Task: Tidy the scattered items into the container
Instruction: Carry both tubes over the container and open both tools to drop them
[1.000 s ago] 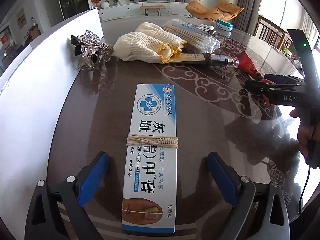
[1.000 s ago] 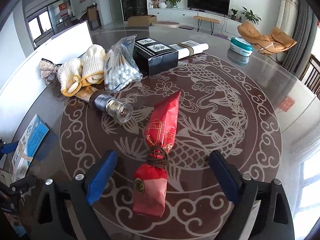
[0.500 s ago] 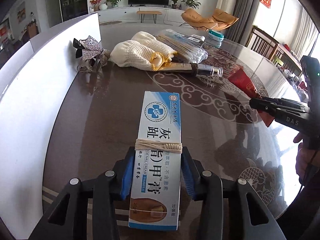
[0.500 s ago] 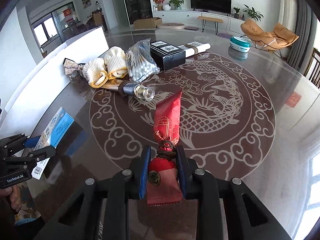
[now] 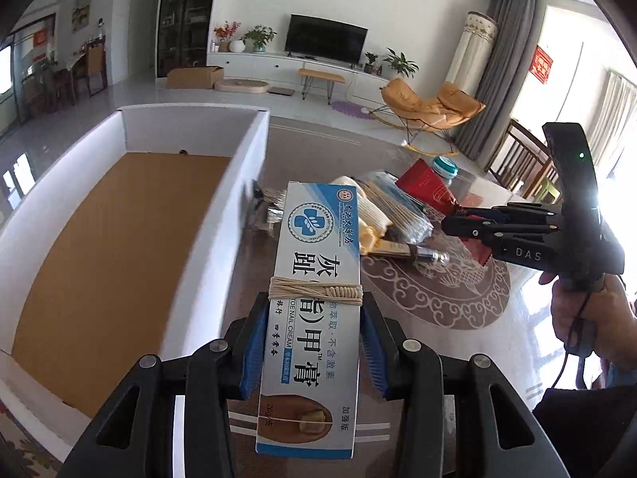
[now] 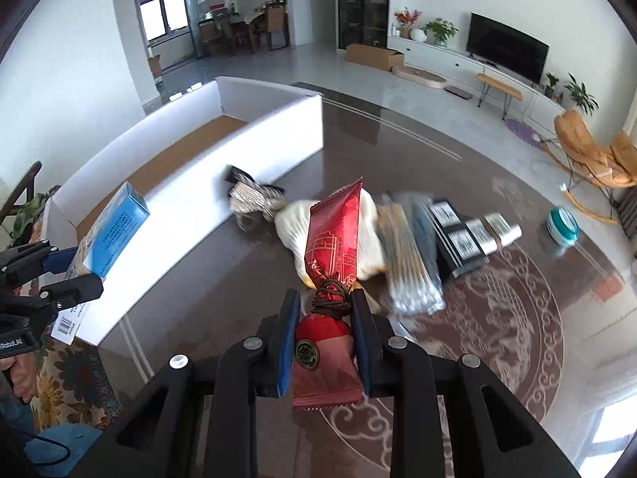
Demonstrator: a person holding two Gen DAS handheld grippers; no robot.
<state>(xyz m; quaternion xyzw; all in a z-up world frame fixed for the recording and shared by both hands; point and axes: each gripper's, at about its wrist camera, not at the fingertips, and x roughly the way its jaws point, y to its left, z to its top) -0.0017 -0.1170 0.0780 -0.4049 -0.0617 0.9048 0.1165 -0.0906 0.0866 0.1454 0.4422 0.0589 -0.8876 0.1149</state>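
Observation:
My left gripper [image 5: 314,318] is shut on a blue-and-white nail cream box [image 5: 316,279] tied with string, held in the air beside the right wall of the white container [image 5: 247,167], which has a brown cardboard floor. The box also shows in the right wrist view [image 6: 107,239]. My right gripper [image 6: 324,310] is shut on a red snack packet [image 6: 334,235] at its tied neck, lifted above the table. In the left wrist view the right gripper [image 5: 458,219] holds the packet [image 5: 426,187] to the right of the box.
On the dark round table lie white gloves [image 6: 290,219], a bag of cotton swabs [image 6: 406,263], a black box [image 6: 458,239], a paper roll [image 6: 497,231], a sparkly bow [image 6: 251,195] against the container wall, a glass-tipped bottle [image 5: 418,253] and a teal tin [image 6: 561,225].
Both grippers have lifted their items off the table. The left one has swung toward the container with the box; the right one has risen and turned left with the red packet.

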